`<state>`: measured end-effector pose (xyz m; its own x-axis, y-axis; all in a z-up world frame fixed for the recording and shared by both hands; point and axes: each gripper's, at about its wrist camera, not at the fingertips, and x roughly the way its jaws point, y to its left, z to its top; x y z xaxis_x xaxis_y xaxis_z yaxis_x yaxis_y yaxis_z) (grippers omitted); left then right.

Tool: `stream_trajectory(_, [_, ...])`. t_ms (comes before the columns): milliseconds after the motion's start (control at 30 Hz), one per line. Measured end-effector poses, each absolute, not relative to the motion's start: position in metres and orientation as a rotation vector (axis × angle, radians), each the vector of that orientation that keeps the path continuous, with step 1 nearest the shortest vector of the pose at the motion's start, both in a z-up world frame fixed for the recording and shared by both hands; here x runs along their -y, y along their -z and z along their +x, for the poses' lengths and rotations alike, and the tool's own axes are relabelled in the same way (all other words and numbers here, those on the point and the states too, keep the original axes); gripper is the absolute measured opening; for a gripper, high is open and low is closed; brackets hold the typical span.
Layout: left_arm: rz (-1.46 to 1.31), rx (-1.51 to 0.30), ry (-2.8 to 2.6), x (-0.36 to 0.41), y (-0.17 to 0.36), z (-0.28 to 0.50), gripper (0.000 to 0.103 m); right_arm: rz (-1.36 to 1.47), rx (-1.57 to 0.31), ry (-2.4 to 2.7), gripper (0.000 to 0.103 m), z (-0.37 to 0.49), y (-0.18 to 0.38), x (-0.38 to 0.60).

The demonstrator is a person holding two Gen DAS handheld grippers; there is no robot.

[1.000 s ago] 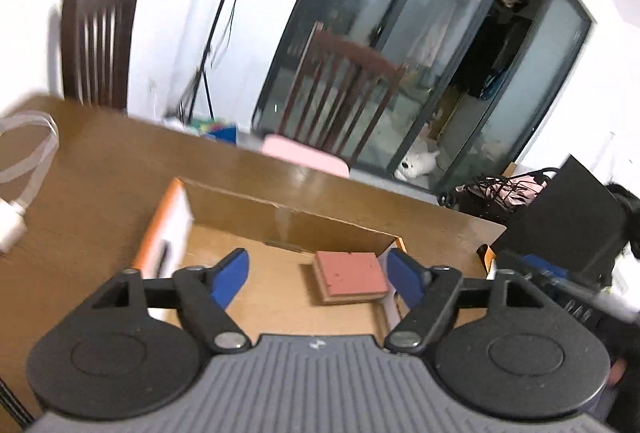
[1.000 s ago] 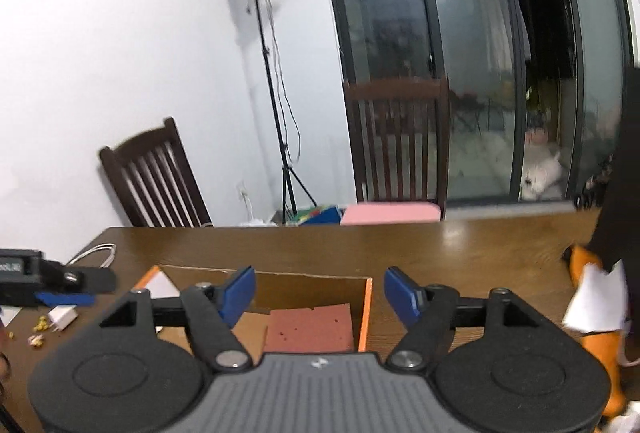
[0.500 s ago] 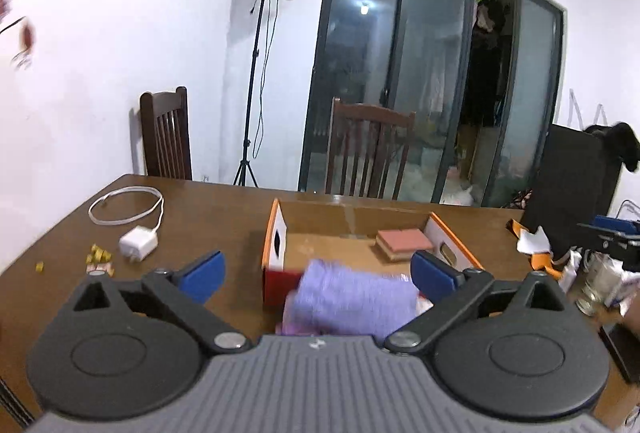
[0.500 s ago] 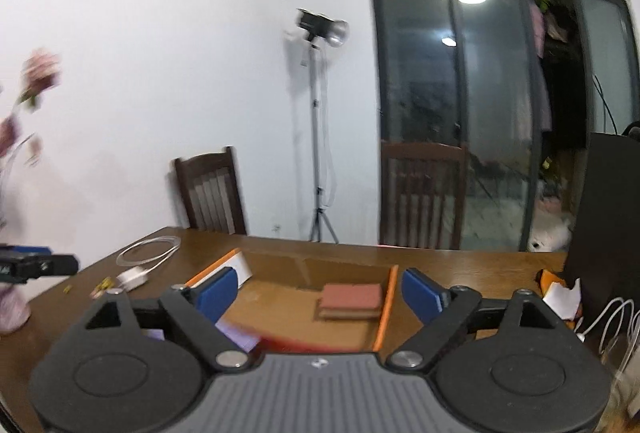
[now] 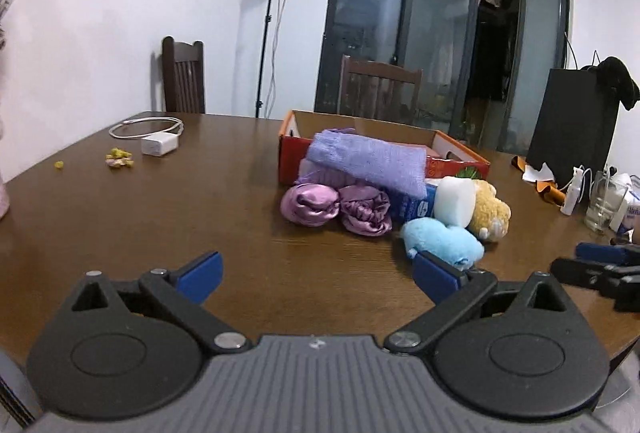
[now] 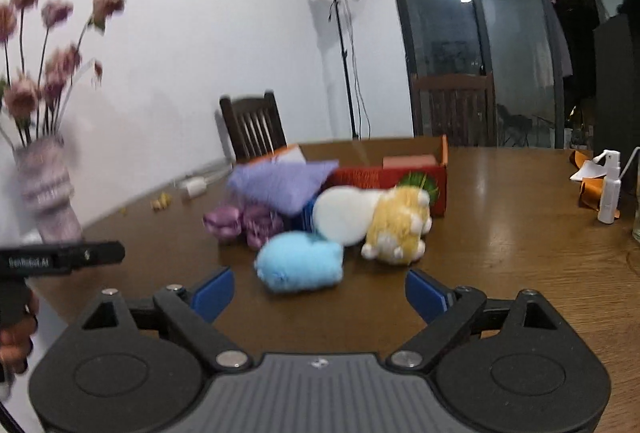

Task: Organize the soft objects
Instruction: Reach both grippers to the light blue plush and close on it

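Both pairs of fingers spread wide, nothing between them: left gripper [image 5: 318,271], right gripper [image 6: 320,291]. A second ago both hovered over the open box [image 5: 456,153] looking down at the brick-red sponge [image 6: 408,161] inside; now both have pulled back low over the table [image 5: 160,201], facing the pile. My read: one item is stowed and the next pick is due.

Soft things lie heaped against the near side of the box. Blue plush [image 6: 300,265] nearest, just beyond my right fingers and roughly centred between them; by the left it sits just past the right fingertip. White round sponge [image 6: 344,215] and yellow plush [image 6: 400,229] touch behind it. Two purple satin bundles [image 5: 336,207] to the left, lilac cloth [image 5: 368,159] draped over the box's near wall above them.

Farther left: charger and cable [image 5: 158,143], vase of flowers [image 6: 46,193].
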<state>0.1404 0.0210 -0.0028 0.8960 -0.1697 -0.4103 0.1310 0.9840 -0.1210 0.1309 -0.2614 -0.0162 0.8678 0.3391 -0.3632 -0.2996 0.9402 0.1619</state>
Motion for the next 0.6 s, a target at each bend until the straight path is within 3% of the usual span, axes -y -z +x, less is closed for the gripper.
stream_trajectory(167, [-0.158,-0.468,0.304,-0.004,0.011,0.171,0.101,0.197,-0.446,-0.349,0.085,0.166,0.025,0.257])
stream_trajectory(400, [-0.270,-0.558,0.427,0.017,0.024,0.230,0.064,0.369,-0.525,-0.369,0.066,0.232,0.041,0.259])
stream_trajectory(533, [-0.327,-0.612,0.459,0.021,0.032,0.254,0.056,0.430,-0.565,-0.384,0.055,0.259,0.049,0.259])
stream_trajectory(600, [-0.347,-0.646,0.469,0.022,0.037,0.262,0.046,0.447,-0.585,-0.389,0.046,0.267,0.053,0.258])
